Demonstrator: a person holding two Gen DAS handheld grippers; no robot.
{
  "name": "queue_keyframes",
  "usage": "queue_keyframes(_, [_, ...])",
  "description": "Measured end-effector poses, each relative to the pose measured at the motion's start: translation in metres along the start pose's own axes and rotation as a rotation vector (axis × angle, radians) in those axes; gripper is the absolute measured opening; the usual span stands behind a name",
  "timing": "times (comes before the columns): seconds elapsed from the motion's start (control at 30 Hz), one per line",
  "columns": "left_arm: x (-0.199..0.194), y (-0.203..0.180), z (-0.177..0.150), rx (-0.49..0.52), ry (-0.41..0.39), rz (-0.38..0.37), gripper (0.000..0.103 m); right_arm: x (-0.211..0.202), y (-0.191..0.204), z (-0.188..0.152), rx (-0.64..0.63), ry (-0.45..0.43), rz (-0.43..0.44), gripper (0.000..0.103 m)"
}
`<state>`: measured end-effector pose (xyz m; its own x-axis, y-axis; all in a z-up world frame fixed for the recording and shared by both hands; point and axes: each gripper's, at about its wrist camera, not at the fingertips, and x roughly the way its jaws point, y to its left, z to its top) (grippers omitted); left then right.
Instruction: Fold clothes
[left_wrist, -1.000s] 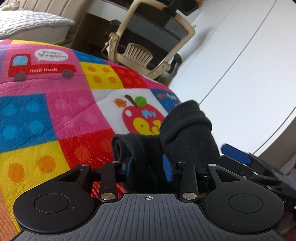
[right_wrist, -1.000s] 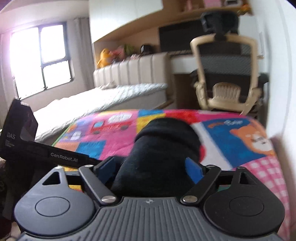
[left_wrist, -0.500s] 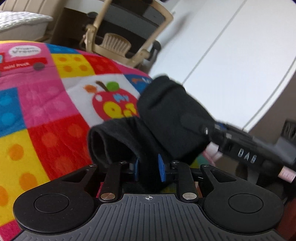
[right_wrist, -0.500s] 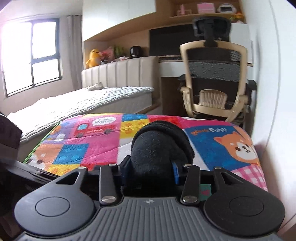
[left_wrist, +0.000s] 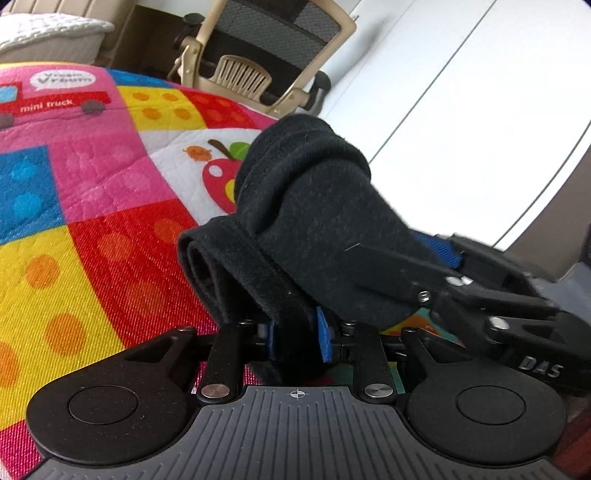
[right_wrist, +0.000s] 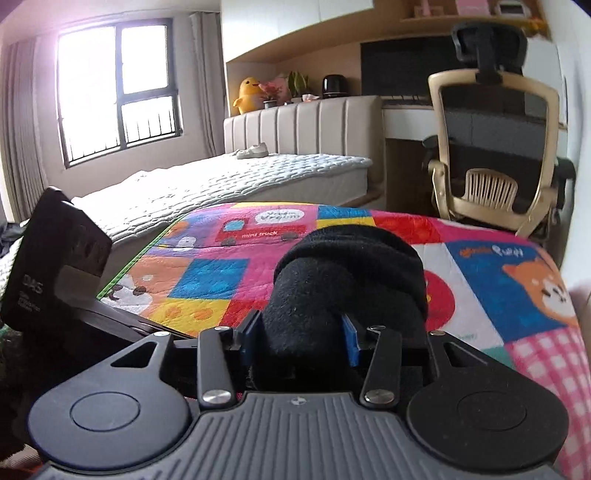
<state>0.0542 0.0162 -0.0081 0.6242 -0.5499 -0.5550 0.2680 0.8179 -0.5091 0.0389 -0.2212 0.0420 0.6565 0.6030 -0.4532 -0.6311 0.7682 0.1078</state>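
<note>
A black garment (left_wrist: 314, 206), rolled into a thick bundle, rests on a bright patchwork quilt (left_wrist: 92, 221). My left gripper (left_wrist: 295, 332) has its blue pads pressed on the bundle's folded lower edge, and its jaws are opening slightly. From the right my right gripper (left_wrist: 417, 258) reaches onto the bundle. In the right wrist view the right gripper (right_wrist: 299, 336) has its pads against both sides of the black roll (right_wrist: 347, 266), jaws easing open a little. The roll hides the quilt (right_wrist: 229, 273) just beyond it.
A beige office chair (right_wrist: 491, 147) stands past the quilt's far edge, also in the left wrist view (left_wrist: 258, 55). A bed (right_wrist: 221, 181) lies to the left under a window. White cupboard doors (left_wrist: 461, 110) run close along the right.
The right jaws went from wide apart to closed around the roll. The left jaws narrowed onto the cloth edge. The right gripper came into the left wrist view and reached onto the bundle.
</note>
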Motion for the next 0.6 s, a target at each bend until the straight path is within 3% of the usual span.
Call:
queue_keyframes(0.07, [-0.007, 0.001, 0.002, 0.011, 0.005, -0.005, 0.036, -0.001, 0.0, -0.001, 0.008, -0.003, 0.0, 0.046])
queue_keyframes(0.17, [-0.026, 0.002, 0.006, 0.041, -0.031, 0.053, 0.065, -0.001, 0.002, -0.003, 0.005, -0.004, 0.0, 0.047])
queue_keyframes(0.2, [-0.034, 0.005, 0.009, 0.039, -0.053, 0.064, 0.068, -0.001, 0.004, -0.004, -0.002, -0.006, -0.004, 0.047])
queue_keyframes(0.4, [-0.064, 0.008, 0.038, -0.008, -0.16, 0.03, 0.072, 0.005, 0.036, -0.01, -0.127, 0.008, -0.026, 0.052])
queue_keyframes(0.5, [-0.047, -0.003, 0.047, 0.02, -0.119, 0.005, 0.074, 0.011, 0.06, -0.019, -0.236, 0.018, -0.041, 0.062])
queue_keyframes(0.6, [-0.025, -0.014, 0.049, 0.072, -0.084, 0.067, 0.083, 0.015, 0.074, -0.025, -0.313, 0.013, -0.073, 0.065])
